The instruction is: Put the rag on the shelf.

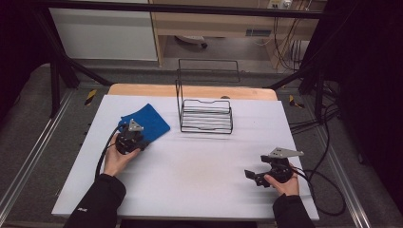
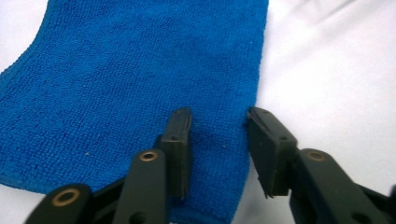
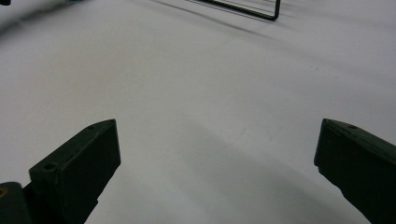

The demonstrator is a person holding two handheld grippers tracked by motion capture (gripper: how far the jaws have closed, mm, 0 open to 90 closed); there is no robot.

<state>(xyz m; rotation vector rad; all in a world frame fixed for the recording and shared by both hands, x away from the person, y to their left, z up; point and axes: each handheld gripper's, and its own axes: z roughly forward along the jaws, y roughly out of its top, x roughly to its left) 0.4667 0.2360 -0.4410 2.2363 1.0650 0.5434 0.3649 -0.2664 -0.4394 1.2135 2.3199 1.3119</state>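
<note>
One blue cloth (image 1: 145,122), one wire rack (image 1: 206,115), two tongs on the white counter (image 1: 199,171). Left tongs (image 2: 218,122) cover the cloth's near corner in the high view. Their jaws stand partly apart, straddling the cloth's edge at 12 o'clock, not clamped. Right tongs (image 1: 252,176) gape wide, at 4 o'clock from the cloth, well apart.
</note>
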